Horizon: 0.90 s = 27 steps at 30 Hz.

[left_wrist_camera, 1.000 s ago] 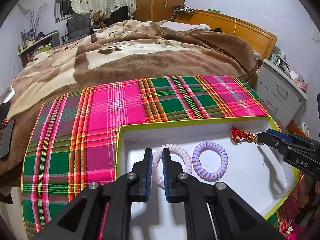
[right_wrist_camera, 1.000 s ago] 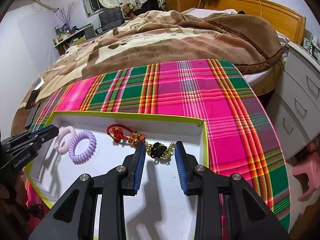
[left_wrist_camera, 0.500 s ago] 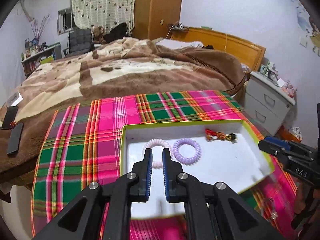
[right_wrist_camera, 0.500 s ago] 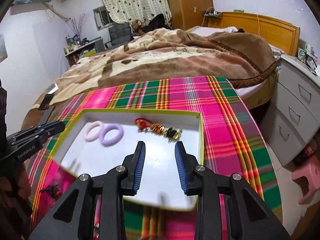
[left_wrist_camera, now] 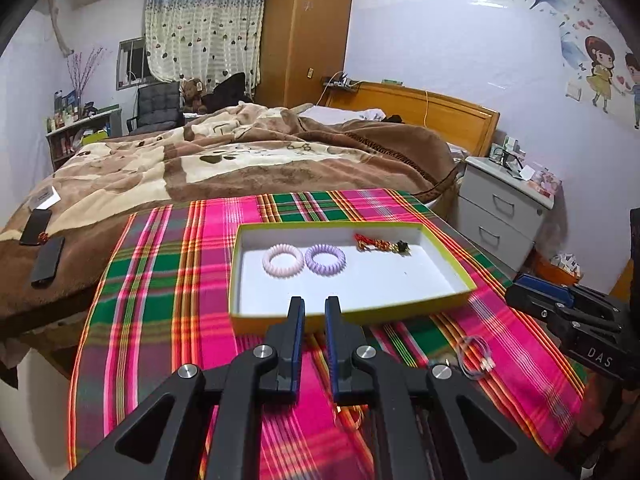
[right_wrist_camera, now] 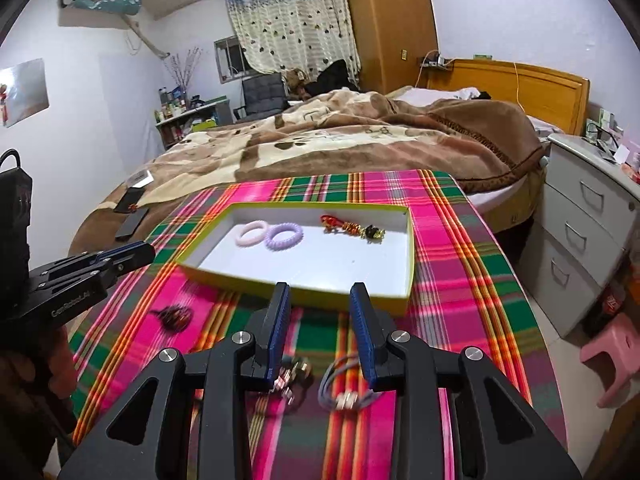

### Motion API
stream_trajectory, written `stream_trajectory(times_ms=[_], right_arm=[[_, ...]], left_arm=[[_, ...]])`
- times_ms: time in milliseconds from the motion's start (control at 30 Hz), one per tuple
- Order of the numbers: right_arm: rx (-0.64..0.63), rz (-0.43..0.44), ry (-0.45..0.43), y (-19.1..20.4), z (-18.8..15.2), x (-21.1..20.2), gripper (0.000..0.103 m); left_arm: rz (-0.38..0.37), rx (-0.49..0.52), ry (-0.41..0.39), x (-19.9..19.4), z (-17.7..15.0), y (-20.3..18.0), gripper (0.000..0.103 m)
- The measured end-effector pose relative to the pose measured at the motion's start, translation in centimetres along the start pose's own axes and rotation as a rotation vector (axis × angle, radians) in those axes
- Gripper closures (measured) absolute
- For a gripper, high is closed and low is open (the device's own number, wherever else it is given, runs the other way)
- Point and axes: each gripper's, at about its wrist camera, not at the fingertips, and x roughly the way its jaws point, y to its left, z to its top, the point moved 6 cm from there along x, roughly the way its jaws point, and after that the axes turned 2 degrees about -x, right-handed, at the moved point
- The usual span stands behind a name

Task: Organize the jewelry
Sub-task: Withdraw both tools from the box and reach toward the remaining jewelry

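Lilac walls, wooden wardrobe (left_wrist_camera: 306, 36), bed (left_wrist_camera: 248, 152), grey nightstand (left_wrist_camera: 500, 212), curtained window (left_wrist_camera: 200, 28).

Even, cool indoor light, no hard glare. Strong fisheye bend with black corners in both views. Far room sharp; plaid cloth (right_wrist_camera: 452, 280) near its front edge smeared by motion blur. White box (left_wrist_camera: 360, 276) floor bright, soft faint shadows only.
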Motion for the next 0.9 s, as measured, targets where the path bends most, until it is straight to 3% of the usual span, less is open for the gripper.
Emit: stream_trajectory(times_ms=[467,900], right_arm=[[0.031,-0.013,-0.012,0.9,-5.2,-5.3,0.072],[0.036,-0.026,0.004,1.3,-7.4,-6.8,0.071]], left_arm=[[-0.012,0.022,-0.017,-5.9,-5.1,-1.1,0.094],[-0.03,0.039,-0.004,-7.6,-7.3,-2.4,0.094]])
